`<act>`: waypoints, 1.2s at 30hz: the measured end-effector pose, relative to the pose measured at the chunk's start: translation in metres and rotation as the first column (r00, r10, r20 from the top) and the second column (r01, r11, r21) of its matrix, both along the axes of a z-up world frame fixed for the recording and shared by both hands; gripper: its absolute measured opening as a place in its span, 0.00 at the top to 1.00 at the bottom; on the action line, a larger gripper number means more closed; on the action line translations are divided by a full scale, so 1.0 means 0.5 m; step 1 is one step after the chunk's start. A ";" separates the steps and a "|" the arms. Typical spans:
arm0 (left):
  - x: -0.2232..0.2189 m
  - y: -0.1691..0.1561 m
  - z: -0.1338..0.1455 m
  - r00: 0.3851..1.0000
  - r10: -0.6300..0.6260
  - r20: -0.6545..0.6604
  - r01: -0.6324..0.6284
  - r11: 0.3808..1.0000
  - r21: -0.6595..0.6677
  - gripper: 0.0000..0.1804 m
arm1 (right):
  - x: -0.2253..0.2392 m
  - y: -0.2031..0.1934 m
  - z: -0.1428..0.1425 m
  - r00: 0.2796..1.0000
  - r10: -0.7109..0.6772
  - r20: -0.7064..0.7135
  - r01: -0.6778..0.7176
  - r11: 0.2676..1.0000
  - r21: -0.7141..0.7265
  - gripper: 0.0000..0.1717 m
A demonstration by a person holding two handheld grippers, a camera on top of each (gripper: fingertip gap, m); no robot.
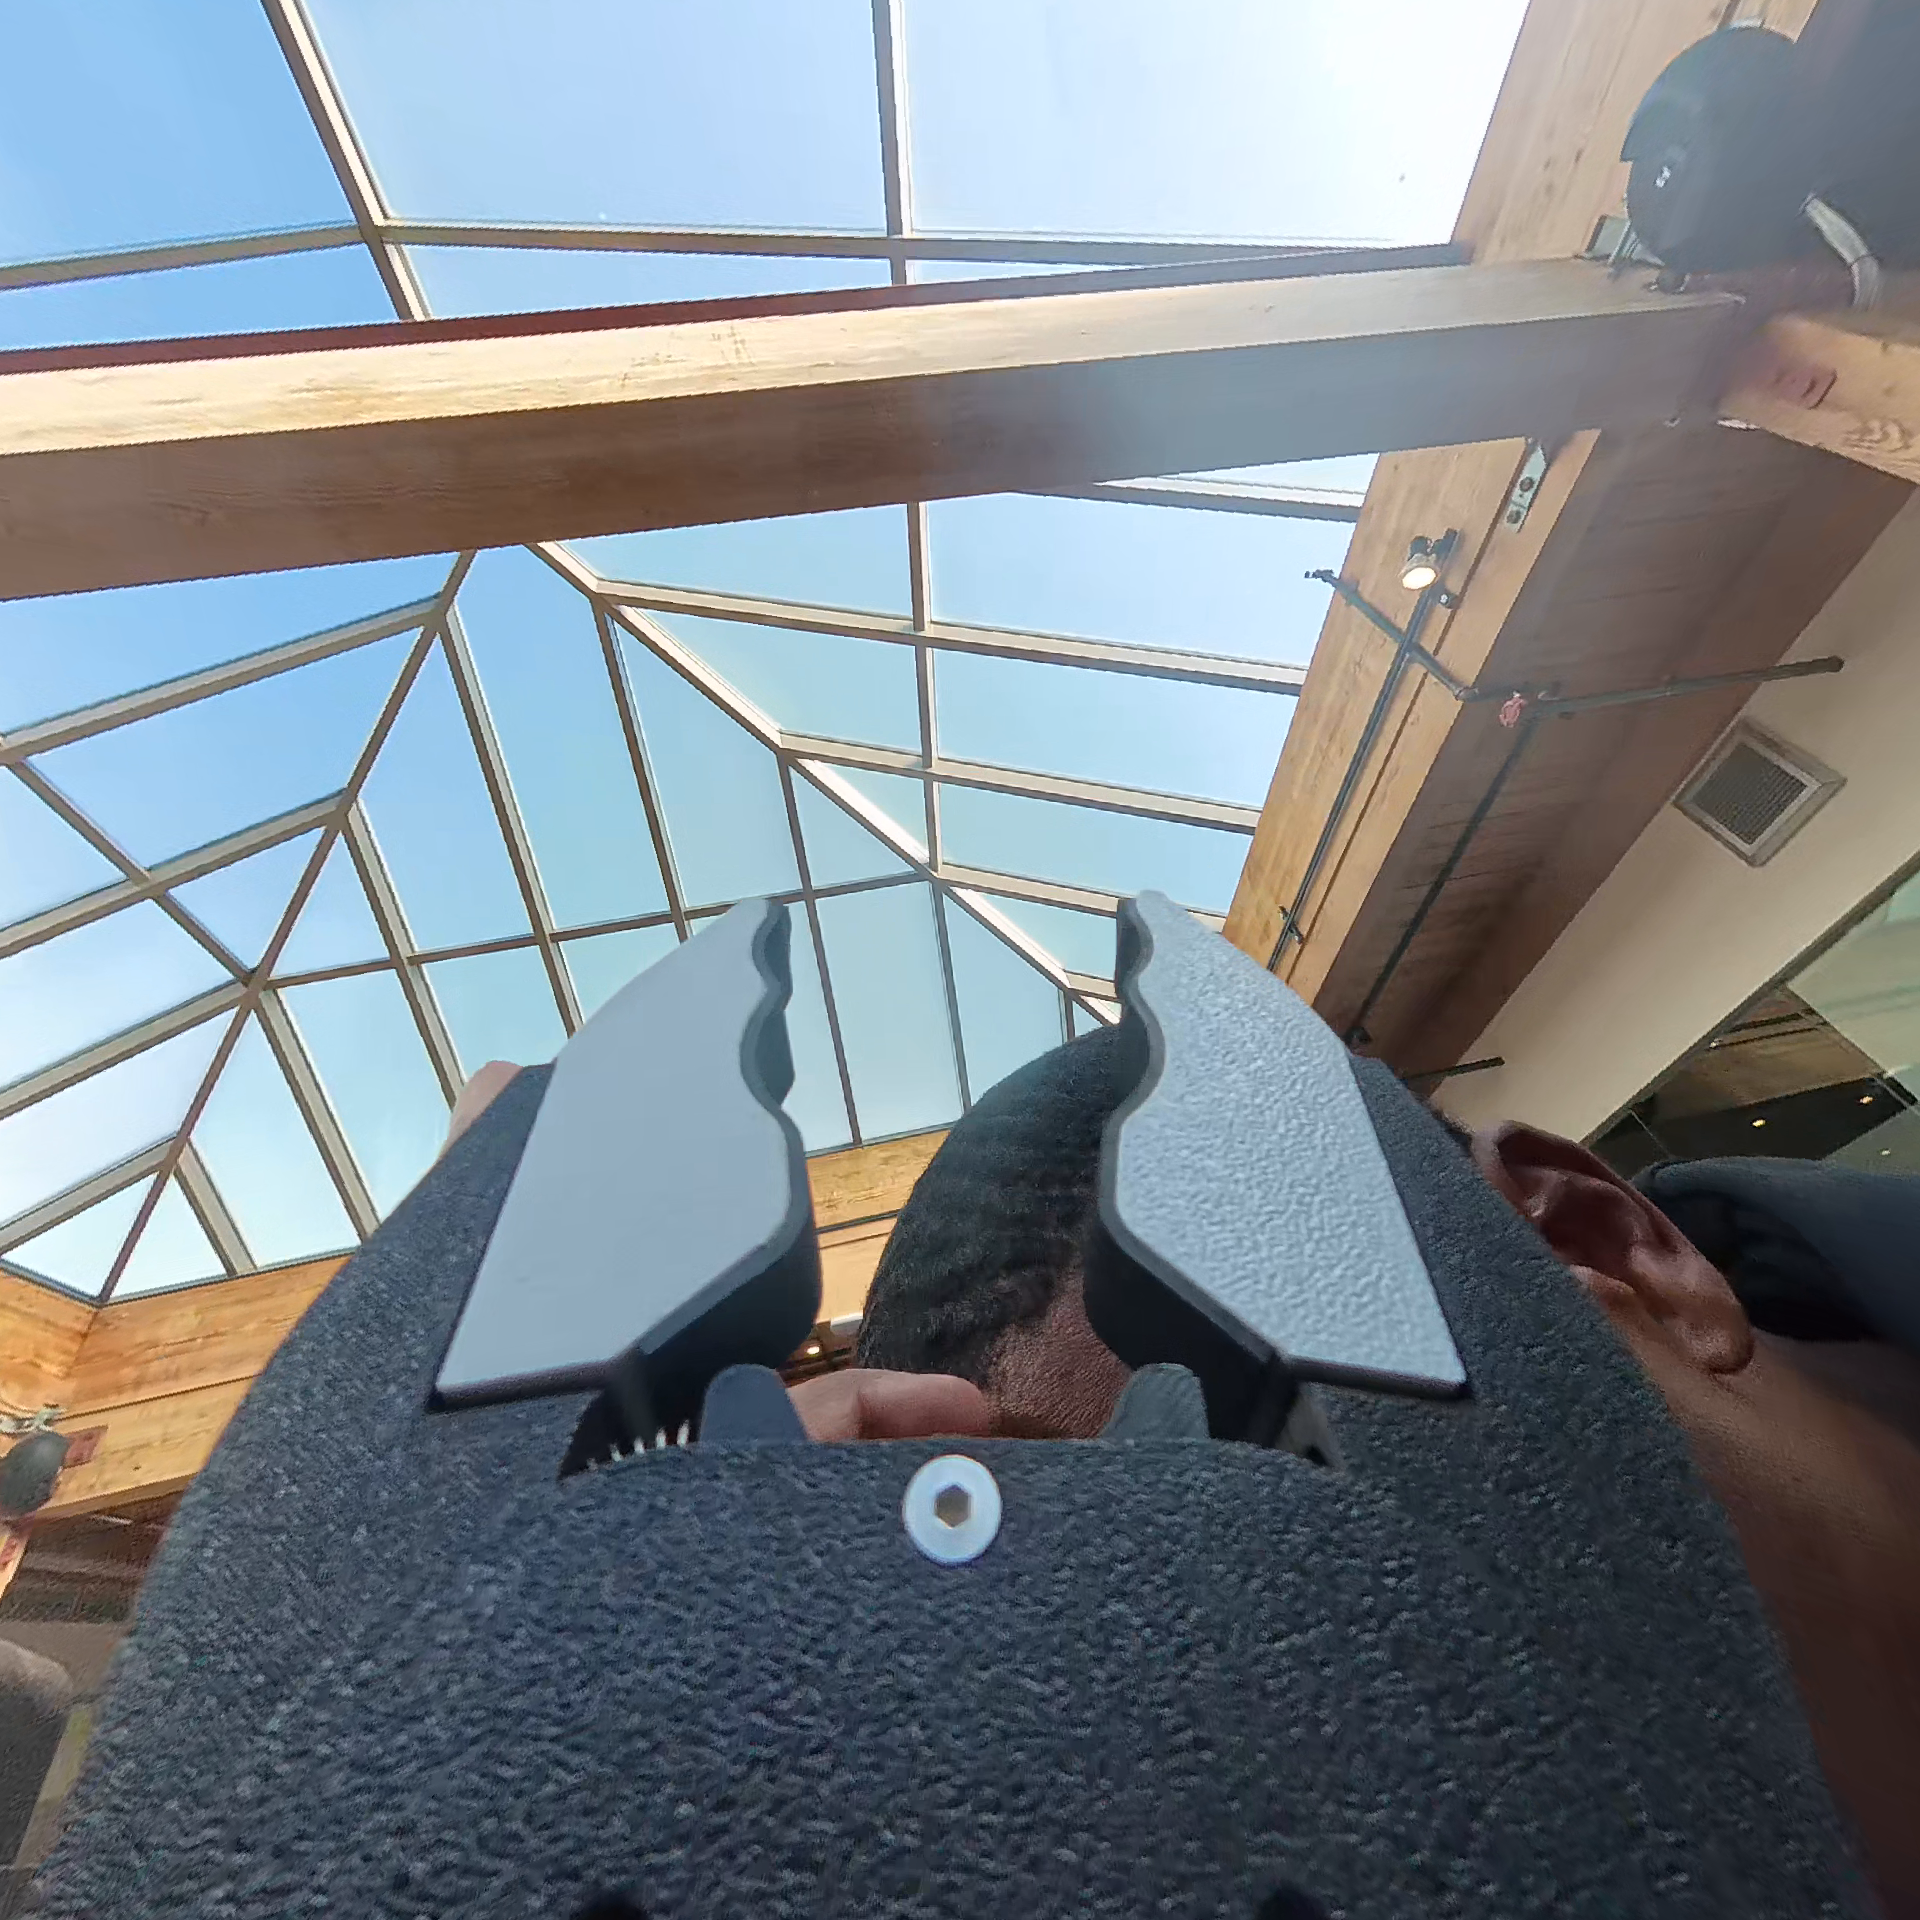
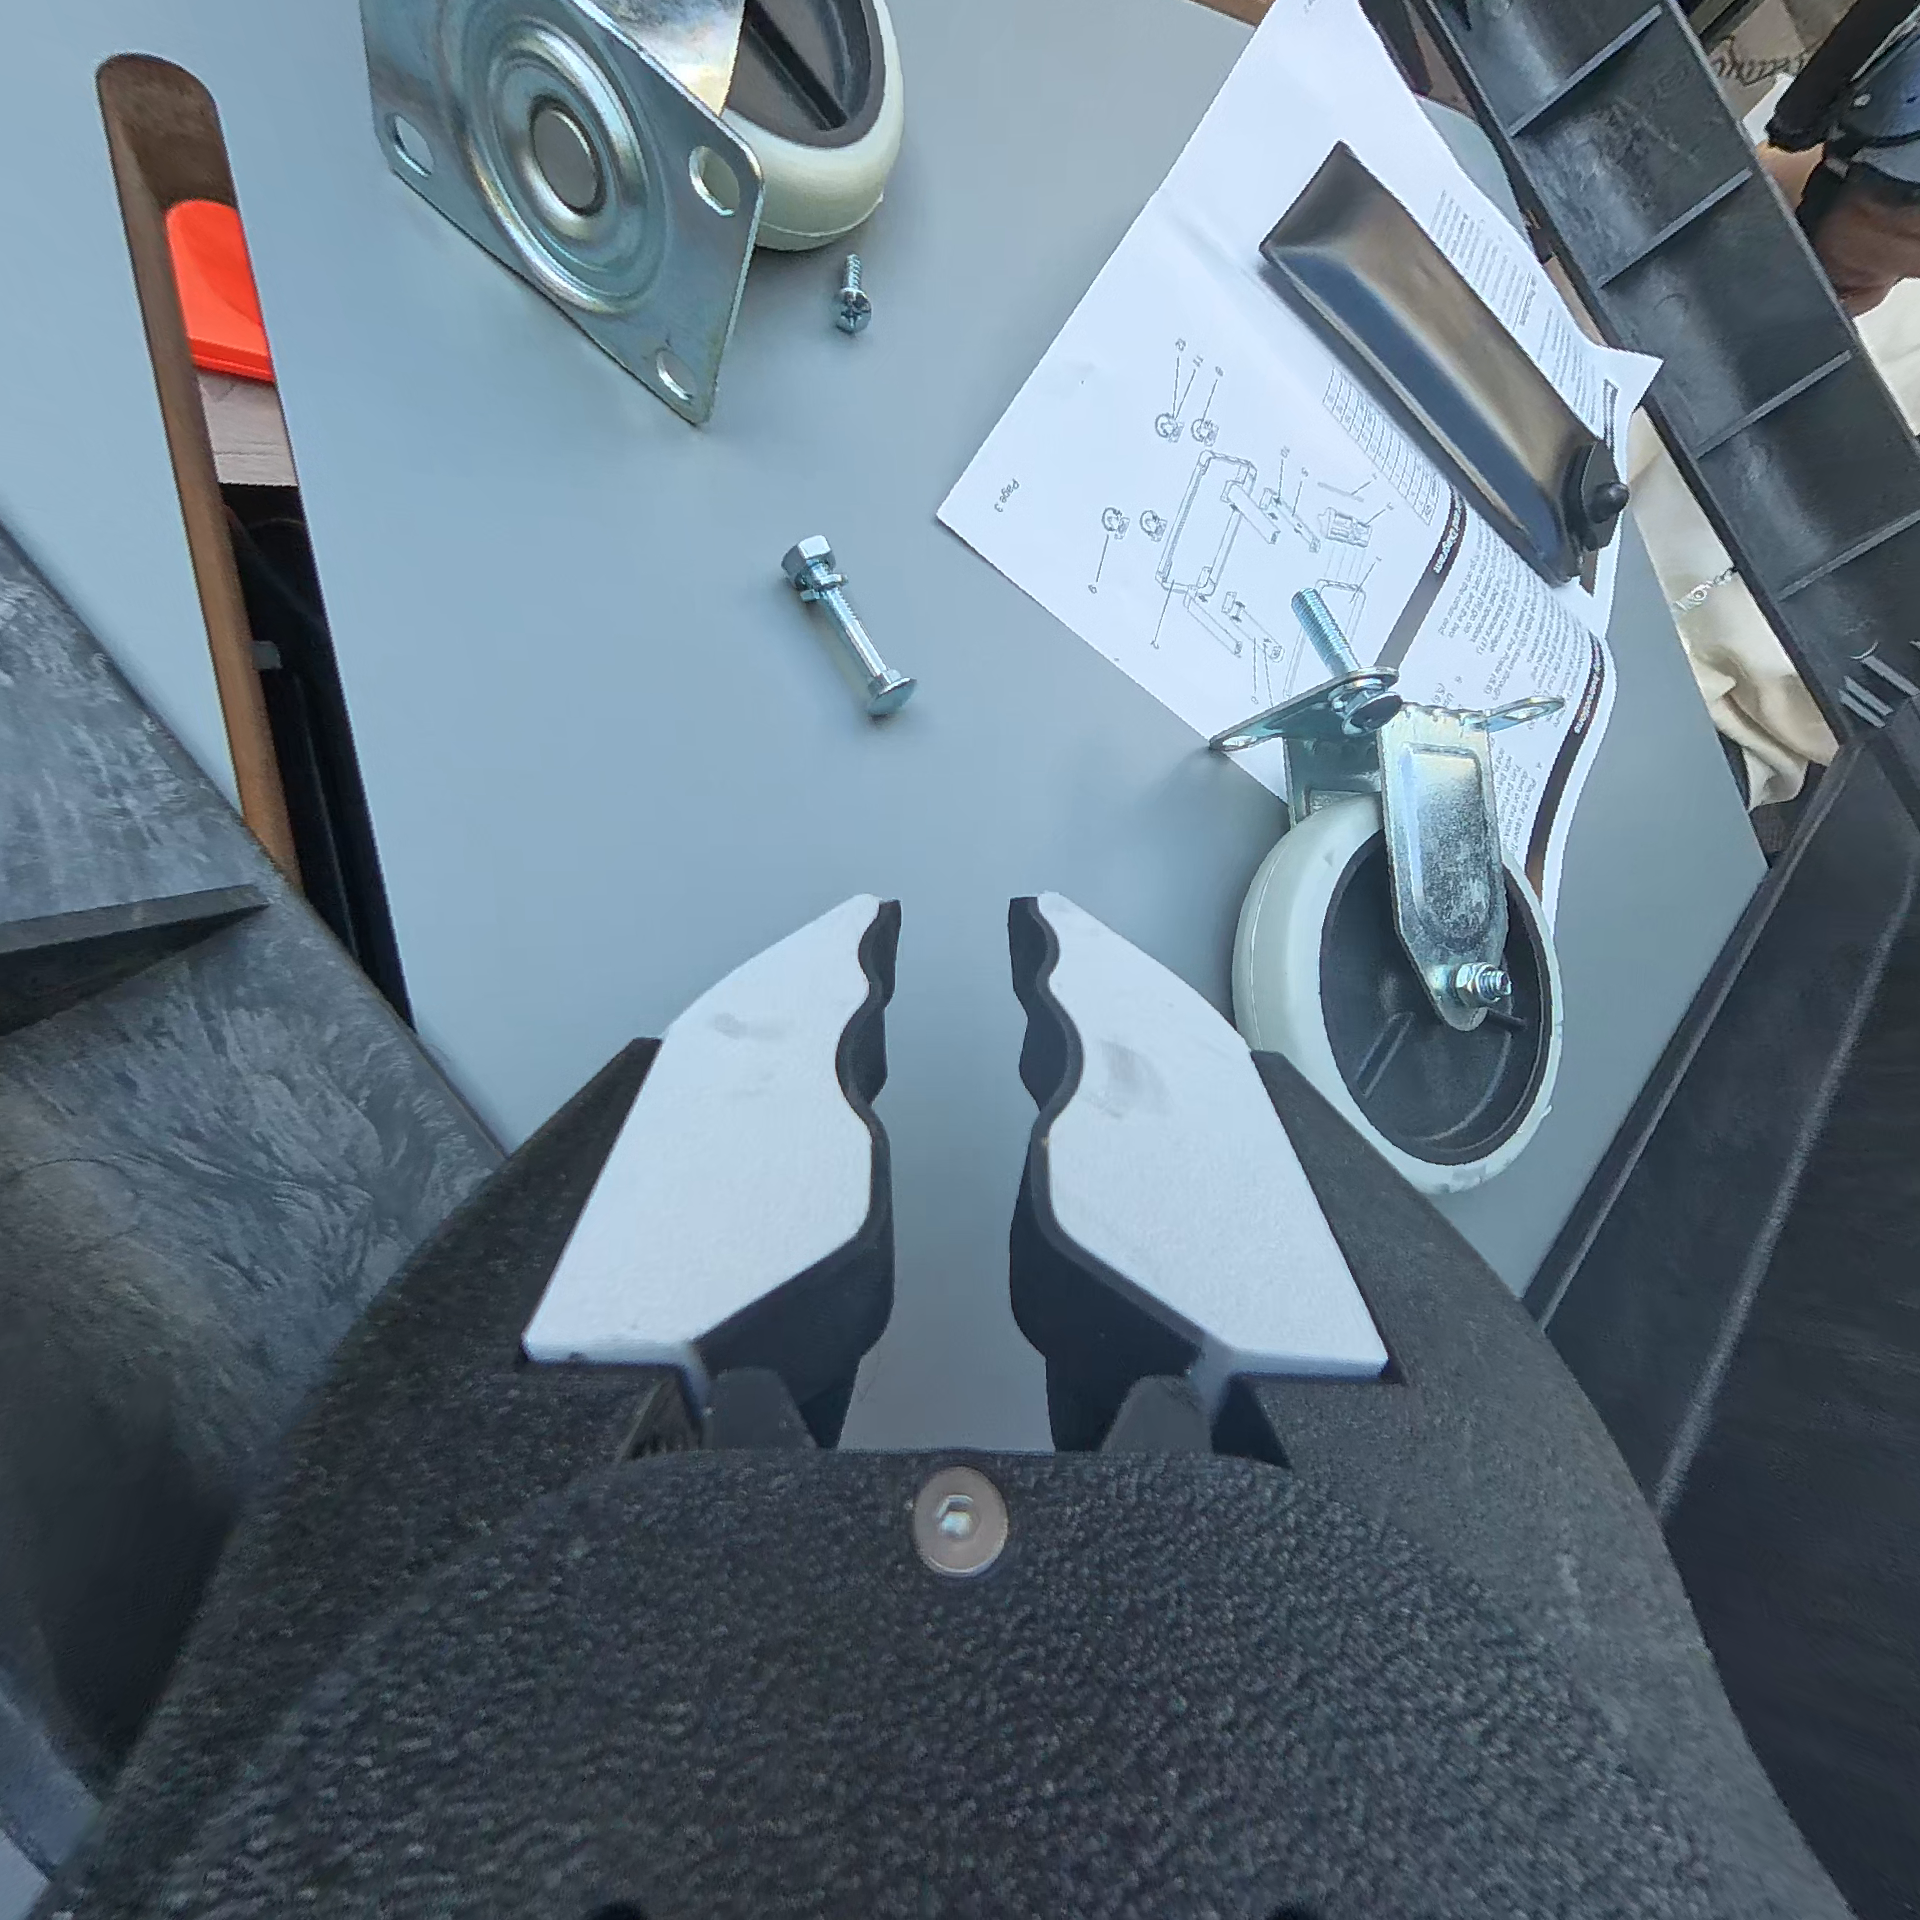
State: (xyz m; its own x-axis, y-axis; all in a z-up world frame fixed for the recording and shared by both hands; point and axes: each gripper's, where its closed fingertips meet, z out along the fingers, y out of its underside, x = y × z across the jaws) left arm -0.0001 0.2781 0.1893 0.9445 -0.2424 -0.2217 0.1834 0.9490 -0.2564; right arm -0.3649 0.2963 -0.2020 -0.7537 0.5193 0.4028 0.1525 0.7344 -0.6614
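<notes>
Right wrist view: right tongs [image 2: 954, 914] slightly parted, empty, over grey table [image 2: 582, 831]; bolt [image 2: 847, 623] ahead, caster [image 2: 1403, 987] just right. Left tongs [image 1: 951, 935] spread, empty, aimed at skylight [image 1: 623, 779].

In the left wrist view, a glass skylight [image 1: 644, 790] with pale framing fills most of the frame, crossed by a wooden beam [image 1: 727, 416] near the top; a wooden post [image 1: 1507, 748] rises at the right, with a wall vent [image 1: 1756, 795] beyond it. In the right wrist view, a grey table [image 2: 540, 665] carries a caster [image 2: 582, 197] at upper centre, a small screw [image 2: 852, 296] just below it, a bolt [image 2: 847, 639] mid-frame, a second caster [image 2: 1403, 935] at right resting on a printed sheet [image 2: 1195, 416], and a dark metal piece [image 2: 1444, 384] lying on that sheet.
</notes>
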 end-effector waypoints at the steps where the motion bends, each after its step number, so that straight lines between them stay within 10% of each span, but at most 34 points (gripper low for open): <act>1: 0.008 0.009 0.000 1.000 -0.005 -0.015 0.005 1.000 -0.018 0.67 | 0.000 0.000 0.000 1.000 0.001 0.001 -0.001 1.000 -0.002 0.88; 36: 0.026 0.023 -0.063 0.998 -0.054 -0.016 0.054 0.998 -0.029 0.70 | 0.003 -0.002 -0.005 1.000 0.008 0.018 -0.008 1.000 0.004 0.88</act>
State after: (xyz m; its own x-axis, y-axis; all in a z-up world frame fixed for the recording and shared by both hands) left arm 0.0130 0.2894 0.1580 0.9260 -0.2996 -0.2299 0.2295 0.9299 -0.2873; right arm -0.3634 0.2955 -0.2045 -0.7650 0.5114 0.3915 0.1581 0.7384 -0.6556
